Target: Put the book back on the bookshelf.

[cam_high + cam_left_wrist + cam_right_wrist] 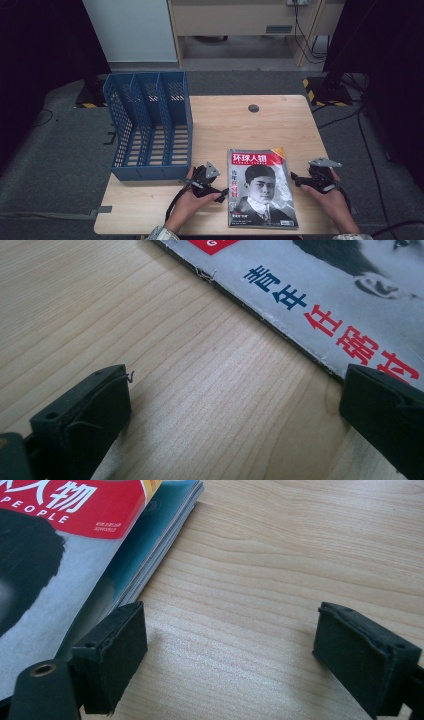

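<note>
Grey carpet surrounds a pale wooden table; cabinets and cables stand at the back. I note a blue file rack on the table's left part, slots lying open. A magazine lies flat at the near edge, cover up, bare wood beyond it and to either side. My left gripper rests low just beside the magazine's left edge, hand wrapped round its body; jaws apart, nothing between them, one jaw at the cover's edge in the left gripper view. My right gripper sits near the right edge, jaws apart over bare wood.
</note>
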Motion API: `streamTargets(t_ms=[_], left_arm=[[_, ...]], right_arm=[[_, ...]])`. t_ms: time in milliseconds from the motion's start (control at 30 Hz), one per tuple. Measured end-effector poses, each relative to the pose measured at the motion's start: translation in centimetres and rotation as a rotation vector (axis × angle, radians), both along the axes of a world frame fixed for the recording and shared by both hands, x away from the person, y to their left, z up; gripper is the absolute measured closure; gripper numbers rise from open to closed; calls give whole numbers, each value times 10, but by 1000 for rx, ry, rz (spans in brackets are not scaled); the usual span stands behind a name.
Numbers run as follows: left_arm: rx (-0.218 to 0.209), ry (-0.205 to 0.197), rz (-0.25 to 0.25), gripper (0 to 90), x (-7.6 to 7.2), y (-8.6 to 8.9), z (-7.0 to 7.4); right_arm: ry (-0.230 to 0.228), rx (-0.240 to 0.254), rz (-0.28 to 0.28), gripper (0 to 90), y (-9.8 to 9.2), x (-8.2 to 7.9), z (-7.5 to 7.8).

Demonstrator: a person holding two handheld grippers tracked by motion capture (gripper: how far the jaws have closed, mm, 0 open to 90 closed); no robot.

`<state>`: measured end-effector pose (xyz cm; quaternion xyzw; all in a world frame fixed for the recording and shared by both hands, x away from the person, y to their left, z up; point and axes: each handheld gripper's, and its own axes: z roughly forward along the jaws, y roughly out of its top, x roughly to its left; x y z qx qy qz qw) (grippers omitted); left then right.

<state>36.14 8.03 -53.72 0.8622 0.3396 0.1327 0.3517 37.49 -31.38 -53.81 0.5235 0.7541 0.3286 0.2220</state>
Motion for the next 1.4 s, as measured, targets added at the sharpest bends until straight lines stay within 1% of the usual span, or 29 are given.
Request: streamTargets(t_ms=[133, 200, 233, 400, 433, 467, 500, 533, 567, 600, 633, 667, 700, 733, 767, 800, 833, 867, 900, 967, 1033, 1100, 1167, 1200, 1233, 1367, 1400], left_arm=[[-2, 0, 3, 0, -1, -1, 0], [-2, 0, -26, 0, -1, -2, 0], [-2, 0, -32, 0, -1, -2, 0], [-2, -2, -38, 8, -3, -3, 1], [-8, 1, -46, 46, -4, -2, 3], [-18, 2, -54, 50, -5, -2, 5], [-18, 2, -54, 50, -5, -2, 5], [-24, -15, -64, 50, -8, -2, 9], [-48, -34, -62, 52, -11, -3, 14], [-48, -34, -62, 52, -11, -3, 14], [-70, -38, -60, 52, -12, -4, 16], [-94, -42, -56, 56, -14, -7, 18], [-94, -42, -56, 60, -14, -7, 18], [-99, -47, -43, 60, -16, -11, 19], [-108, -56, -47, 87, -18, -15, 20], [-109, -54, -60, 92, -20, -18, 20], [-109, -54, -60, 92, -20, -18, 20], [-100, -53, -80, 94, -24, -24, 20], [-95, -50, -86, 95, -26, -27, 20], [-82, -39, -85, 95, -29, -32, 19], [-87, -27, -85, 115, -30, -35, 17], [-91, -15, -87, 153, -31, -37, 17], [-90, -21, -92, 164, -33, -39, 17], [-91, -24, -101, 206, -33, -41, 17], [-87, -25, -110, 231, -34, -42, 17], [-73, -31, -105, 231, -35, -47, 15], [-68, -27, -102, 224, -36, -48, 13]], right_arm=[[-1, 0, -3, 141, 0, 0, 0], [7, 2, -13, 117, 0, 0, 0], [8, -1, -20, 110, -1, 0, 0], [13, -2, -34, 118, 0, -1, 0], [13, -31, -31, 175, -1, -2, 4], [1, -48, -34, 177, -2, -3, 6], [1, -48, -34, 177, -2, -3, 6], [-12, -52, -43, 185, -3, -4, 7], [-29, -35, -53, 192, -5, -6, 12], [-29, -35, -53, 192, -5, -6, 12], [-34, -31, -54, 190, -5, -6, 13], [-38, -10, -44, 178, -4, -8, 17], [-38, -10, -44, 178, -4, -8, 17], [-38, 4, -37, 170, -1, -9, 19], [-36, 21, 0, 146, 4, -10, 21], [-37, 22, 26, 135, 6, -10, 23], [-37, 22, 26, 135, 6, -10, 23], [-42, 34, 57, 130, 11, -11, 24], [-42, 37, 72, 131, 13, -11, 24], [-26, 45, 98, 155, 19, -12, 23], [-17, 49, 137, 201, 23, -12, 21], [-6, 67, 155, 233, 27, -12, 21], [-8, 73, 175, 255, 29, -12, 19], [5, 87, 183, 260, 30, -12, 19], [4, 90, 191, 263, 31, -12, 19], [34, 91, 206, 263, 35, -11, 15], [33, 92, 215, 263, 36, -11, 14]])
